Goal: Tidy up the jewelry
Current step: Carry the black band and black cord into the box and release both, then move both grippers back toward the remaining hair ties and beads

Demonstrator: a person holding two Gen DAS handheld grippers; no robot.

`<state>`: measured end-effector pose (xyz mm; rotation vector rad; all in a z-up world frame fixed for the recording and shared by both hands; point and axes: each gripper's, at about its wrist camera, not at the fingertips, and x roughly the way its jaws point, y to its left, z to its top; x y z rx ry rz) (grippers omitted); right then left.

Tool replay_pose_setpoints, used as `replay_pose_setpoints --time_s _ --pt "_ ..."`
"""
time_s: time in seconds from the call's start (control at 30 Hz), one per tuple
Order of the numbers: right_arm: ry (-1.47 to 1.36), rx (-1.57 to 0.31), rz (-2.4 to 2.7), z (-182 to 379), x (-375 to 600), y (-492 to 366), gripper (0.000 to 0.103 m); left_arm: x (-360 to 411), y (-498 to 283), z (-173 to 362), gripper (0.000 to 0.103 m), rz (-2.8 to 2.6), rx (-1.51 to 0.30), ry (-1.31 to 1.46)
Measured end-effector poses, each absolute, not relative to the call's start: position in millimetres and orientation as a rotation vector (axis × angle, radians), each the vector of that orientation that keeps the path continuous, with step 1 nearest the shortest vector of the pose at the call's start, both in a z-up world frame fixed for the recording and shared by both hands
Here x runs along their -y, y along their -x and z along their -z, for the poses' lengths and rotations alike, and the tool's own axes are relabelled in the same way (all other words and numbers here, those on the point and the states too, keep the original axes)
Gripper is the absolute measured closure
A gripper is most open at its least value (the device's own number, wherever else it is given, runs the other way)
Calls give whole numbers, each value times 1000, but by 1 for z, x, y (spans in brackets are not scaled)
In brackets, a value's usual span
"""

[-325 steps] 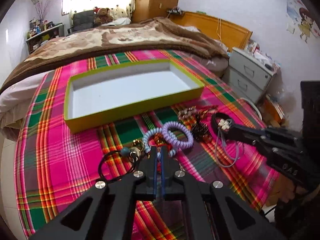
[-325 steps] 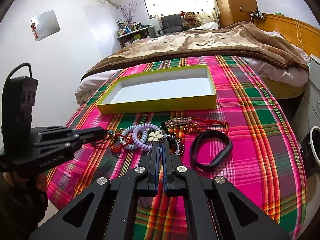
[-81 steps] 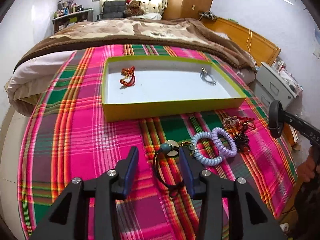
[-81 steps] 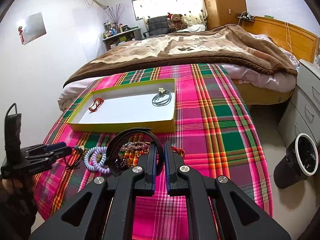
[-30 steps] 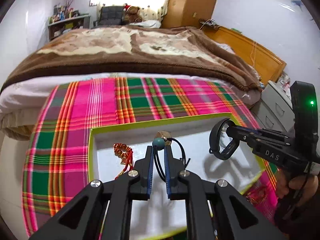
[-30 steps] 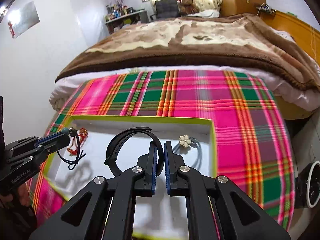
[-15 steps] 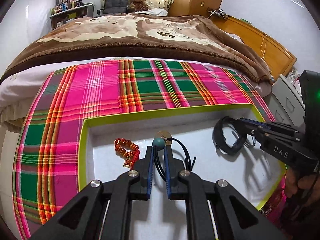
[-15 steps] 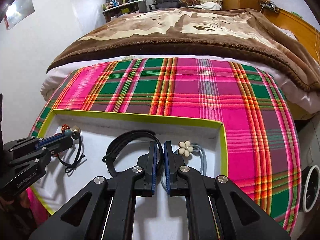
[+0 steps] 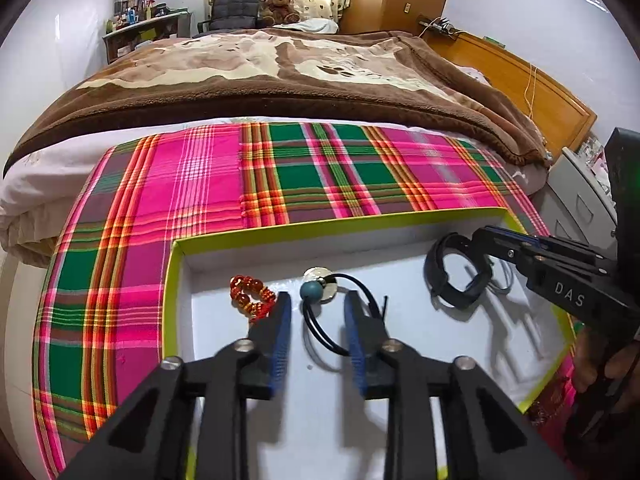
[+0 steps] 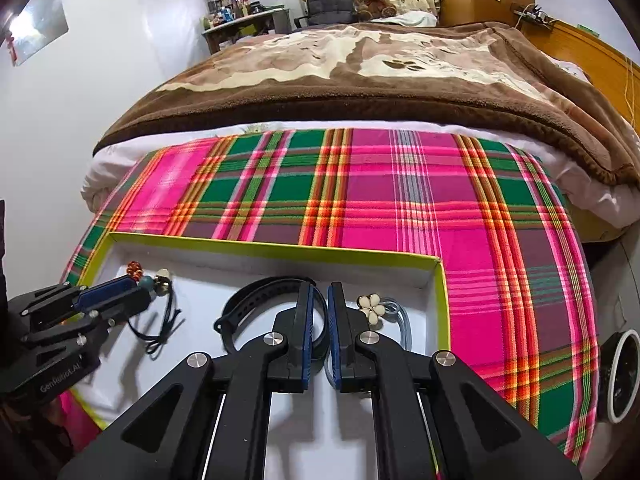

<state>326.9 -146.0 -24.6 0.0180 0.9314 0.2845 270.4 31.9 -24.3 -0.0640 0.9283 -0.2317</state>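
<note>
Between my left fingers: left gripper [image 9: 316, 320] stands spread apart over the tray floor, clamped on nothing.
Cord necklace: black cord necklace [image 9: 340, 320] lies in the gap, its teal bead [image 9: 313, 291] and silvery disc [image 9: 322, 279] at the far end, touching neither pad.
Right tool: right gripper [image 10: 318, 312] has its blue pads slightly parted, with the black strap [image 10: 256, 300] lying around the left one (whether it is still pinched I cannot tell).
Neighbours: red bead bracelet [image 9: 250, 294] sits just beside my left finger; cream flower hair tie [image 10: 374, 308] lies just right of the right gripper.
Change: half a second ago the left pads were pressed together on the cord and the right pads were tight on the strap; now the left pair is wide and the necklace rests on the floor.
Materials: tray [image 9: 168, 280] is a shallow rectangle, lime-green rim, matte white inside; strap is smooth with punched holes; beads are glossy and round.
Surroundings: tray rests on a pink-and-green plaid cloth [image 9: 200, 184], with a fuzzy brown blanket [image 9: 280, 76] beyond it.
</note>
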Motion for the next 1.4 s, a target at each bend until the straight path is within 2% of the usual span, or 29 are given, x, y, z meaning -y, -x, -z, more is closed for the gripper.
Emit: replay_pose_setpoints --time_s 0.17,0.27,0.63,0.67,0.7,0.73,0.77,1.07,1.4 --pt "-26 -894 -288 13 148 -317 90 -30 -258 10 72 228 -893 56" --pt "-29 -872 -288 5 149 -308 90 -29 -247 0 64 227 -869 55" --pt "-47 -806 -319 -20 151 -260 85 -30 -201 -26 58 225 -800 81" --pt "-56 -800 -324 -22 152 -256 77 -30 -197 -28 58 226 -796 84" --pt "-66 -794 -331 -23 153 -251 63 -31 -191 -29 58 229 -789 92" --pt "-73 -787 -338 -25 154 -246 56 -32 -186 -30 58 236 -780 104" --pt "-79 -775 -347 -28 155 -239 53 -32 -180 -32 58 242 -772 113" --pt "-65 -753 -317 -30 172 -194 53 -43 -140 -29 56 246 -752 143" --pt "-42 -832 -345 2 183 -154 53 -53 -106 -8 55 258 -777 183"
